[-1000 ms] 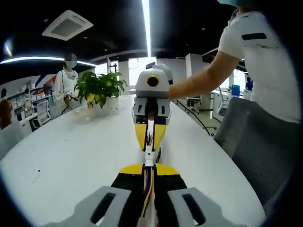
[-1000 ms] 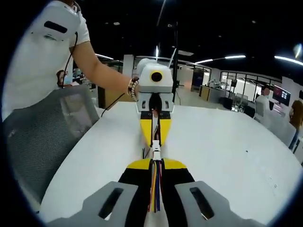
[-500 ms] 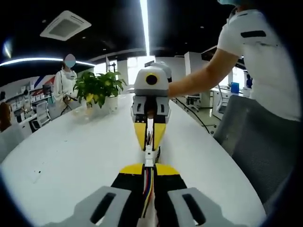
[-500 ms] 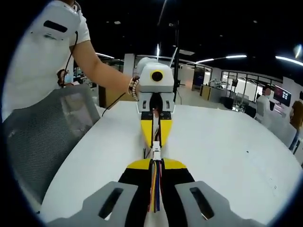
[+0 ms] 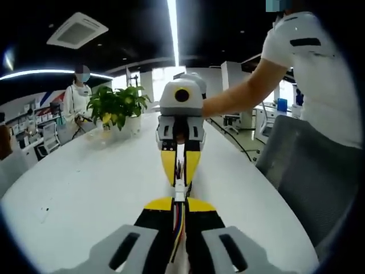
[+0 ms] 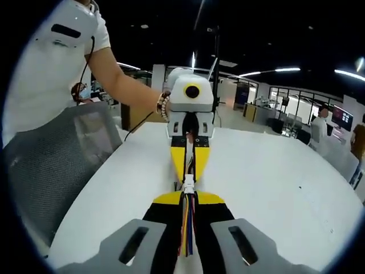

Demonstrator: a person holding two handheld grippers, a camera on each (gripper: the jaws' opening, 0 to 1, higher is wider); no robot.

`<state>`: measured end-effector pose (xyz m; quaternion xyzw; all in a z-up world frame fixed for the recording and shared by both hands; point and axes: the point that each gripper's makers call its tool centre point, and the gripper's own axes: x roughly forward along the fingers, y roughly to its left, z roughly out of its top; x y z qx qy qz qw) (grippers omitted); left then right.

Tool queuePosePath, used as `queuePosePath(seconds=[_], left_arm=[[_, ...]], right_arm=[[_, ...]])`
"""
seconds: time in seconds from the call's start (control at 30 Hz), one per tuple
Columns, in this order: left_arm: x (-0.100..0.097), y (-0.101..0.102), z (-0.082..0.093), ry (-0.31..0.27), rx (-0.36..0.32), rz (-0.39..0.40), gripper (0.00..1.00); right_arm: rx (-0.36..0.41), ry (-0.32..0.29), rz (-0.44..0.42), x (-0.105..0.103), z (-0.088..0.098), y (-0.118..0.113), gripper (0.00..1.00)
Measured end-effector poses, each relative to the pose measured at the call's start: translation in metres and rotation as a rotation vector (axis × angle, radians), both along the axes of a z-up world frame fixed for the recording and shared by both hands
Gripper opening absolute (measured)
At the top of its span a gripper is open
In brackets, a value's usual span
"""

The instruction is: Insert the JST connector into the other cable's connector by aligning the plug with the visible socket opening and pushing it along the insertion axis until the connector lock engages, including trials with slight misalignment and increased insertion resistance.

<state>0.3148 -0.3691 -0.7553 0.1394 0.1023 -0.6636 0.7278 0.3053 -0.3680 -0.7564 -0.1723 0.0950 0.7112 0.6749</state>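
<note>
The 2 grippers are facing each other tip to tip above a white table (image 5: pixel 74 188). The left gripper (image 5: pixel 179 201) is pinching a cable of coloured wires (image 5: pixel 178 225) between closed jaws, its white connector (image 5: pixel 179 194) sitting just past the tips. The right gripper (image 6: pixel 189 194) is likewise clamping its own coloured wires (image 6: pixel 188 225), with a white connector (image 6: pixel 188 184) meeting the opposite one. Whether the 2 are fully seated cannot be told. No writing is legible. A potted plant (image 5: pixel 118 107) is standing far left; a grey mesh chair (image 6: pixel 54 165) is sitting beside the table.
</note>
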Motion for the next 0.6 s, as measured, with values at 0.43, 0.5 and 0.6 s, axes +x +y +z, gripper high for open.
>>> queuePosePath(seconds=[0.43, 0.5, 0.6], left_arm=[[0.000, -0.007, 0.005, 0.004, -0.024, -0.014, 0.00], [0.001, -0.006, 0.004, 0.003, -0.022, -0.011, 0.00], [0.000, -0.007, 0.005, 0.010, -0.034, -0.008, 0.00]], right_arm=[[-0.027, -0.017, 0.001, 0.000, -0.007, 0.002, 0.03], [-0.023, -0.016, -0.001, 0.001, -0.006, 0.002, 0.03], [-0.008, -0.014, -0.005, 0.001, -0.004, 0.001, 0.04]])
